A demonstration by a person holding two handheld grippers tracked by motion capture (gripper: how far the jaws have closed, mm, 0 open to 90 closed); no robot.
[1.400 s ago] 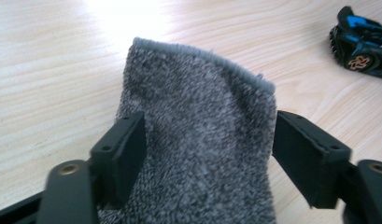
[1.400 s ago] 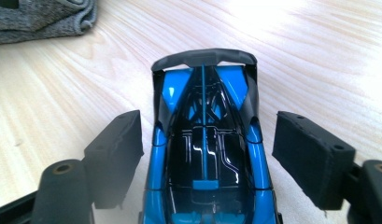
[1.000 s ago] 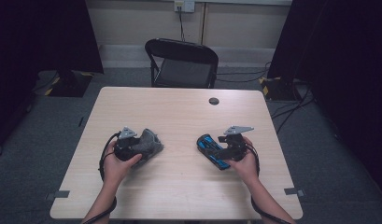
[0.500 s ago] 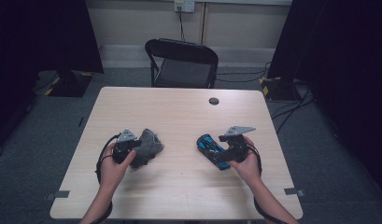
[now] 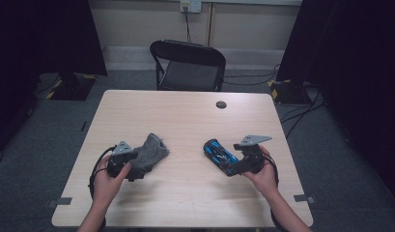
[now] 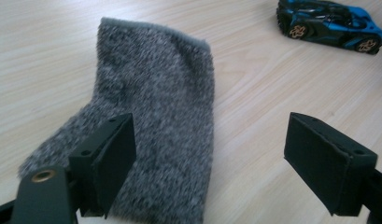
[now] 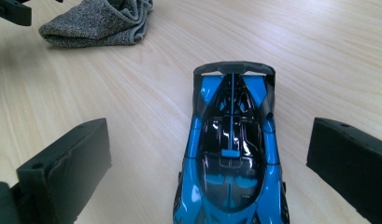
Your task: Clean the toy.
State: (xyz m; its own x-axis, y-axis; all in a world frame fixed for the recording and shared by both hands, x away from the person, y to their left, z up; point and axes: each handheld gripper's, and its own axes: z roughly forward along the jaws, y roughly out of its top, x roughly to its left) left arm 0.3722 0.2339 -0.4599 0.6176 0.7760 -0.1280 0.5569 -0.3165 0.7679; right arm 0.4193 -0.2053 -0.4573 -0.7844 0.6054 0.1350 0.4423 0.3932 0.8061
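Observation:
A grey sock point(image 5: 151, 151) lies flat on the table, left of centre. My left gripper point(image 5: 137, 166) hovers over its near end. In the left gripper view the sock point(image 6: 156, 93) lies under my left gripper point(image 6: 209, 156), which is open, its pads off the fabric. A blue and black toy car point(image 5: 218, 152) sits right of centre. My right gripper point(image 7: 212, 163) is open; its jaws have just been opening. The car point(image 7: 230, 154) rests between them, tail away, clear of both pads. The sock point(image 7: 95, 21) lies beyond it.
The light wooden table point(image 5: 185, 116) has a small black round disc point(image 5: 221, 104) near its far edge. A black folding chair point(image 5: 188, 65) stands behind the table. The car point(image 6: 331, 23) lies to the sock's right, with bare wood between them.
My left gripper has drawn back toward the near-left, off the sock, which stays on the table. The right hand has kept its place beside the car.

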